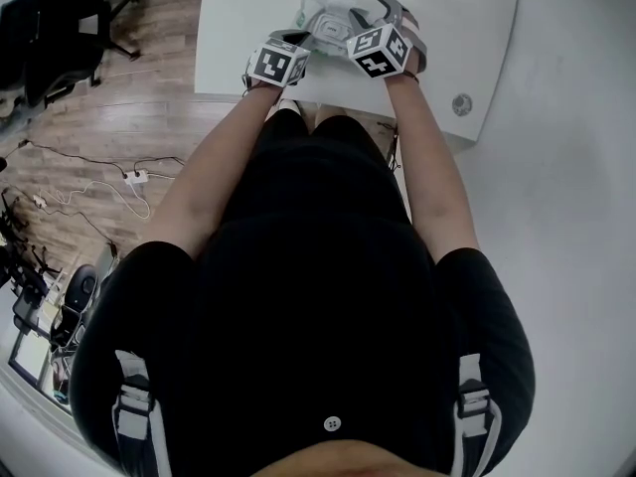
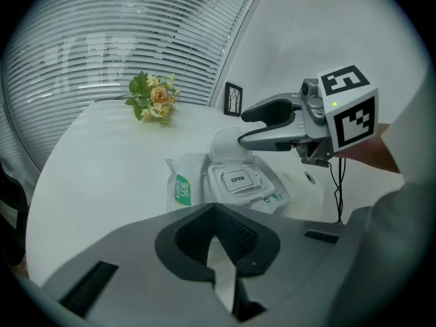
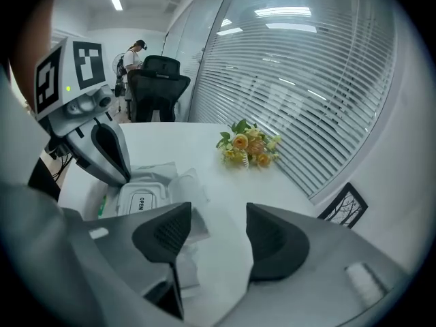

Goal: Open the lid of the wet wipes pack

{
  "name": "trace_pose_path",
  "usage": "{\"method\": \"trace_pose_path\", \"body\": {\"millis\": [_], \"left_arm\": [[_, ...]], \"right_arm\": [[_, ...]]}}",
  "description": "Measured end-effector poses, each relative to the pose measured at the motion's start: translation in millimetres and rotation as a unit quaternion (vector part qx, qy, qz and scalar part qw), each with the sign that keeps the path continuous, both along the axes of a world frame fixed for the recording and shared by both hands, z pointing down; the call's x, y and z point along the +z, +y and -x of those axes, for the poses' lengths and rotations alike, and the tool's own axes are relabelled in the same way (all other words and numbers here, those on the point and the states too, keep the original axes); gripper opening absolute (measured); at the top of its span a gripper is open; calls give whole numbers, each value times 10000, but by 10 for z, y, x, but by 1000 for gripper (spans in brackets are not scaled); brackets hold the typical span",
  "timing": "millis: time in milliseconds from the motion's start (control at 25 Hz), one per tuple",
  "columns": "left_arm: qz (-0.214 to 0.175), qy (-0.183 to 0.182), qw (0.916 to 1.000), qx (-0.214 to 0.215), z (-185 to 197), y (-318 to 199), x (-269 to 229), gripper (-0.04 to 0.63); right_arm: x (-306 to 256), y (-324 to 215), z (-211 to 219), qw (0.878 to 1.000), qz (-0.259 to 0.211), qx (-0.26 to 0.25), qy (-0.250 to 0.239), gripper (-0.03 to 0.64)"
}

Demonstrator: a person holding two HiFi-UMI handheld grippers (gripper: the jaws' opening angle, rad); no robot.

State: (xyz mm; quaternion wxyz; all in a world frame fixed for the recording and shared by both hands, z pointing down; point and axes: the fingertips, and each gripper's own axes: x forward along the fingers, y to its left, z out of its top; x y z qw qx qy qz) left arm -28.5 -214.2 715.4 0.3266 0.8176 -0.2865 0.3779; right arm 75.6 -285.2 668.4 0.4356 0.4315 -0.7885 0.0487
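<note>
Looking at a white table (image 1: 248,28) up at 12 o'clock in the head view, with the wipes pack (image 2: 182,186) lying on it. Pinching the pack's edge from 7 o'clock with the left gripper (image 2: 215,210), fingers squeezed together. Hovering the right gripper (image 3: 218,206) at 3 o'clock, fingers spread wide around nothing. Can see the lid (image 2: 228,144) flipped up already, OPEN sticker (image 2: 238,180) showing underneath.
</note>
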Motion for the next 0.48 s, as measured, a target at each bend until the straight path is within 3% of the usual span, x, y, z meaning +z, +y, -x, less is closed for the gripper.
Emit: {"method": "trace_pose_path", "body": {"millis": [480], "left_arm": [[-16,59,9999,103,-35,34,-100,8]], "right_arm": [[133,-44,-89,9997,211,70,-29,265]]}}
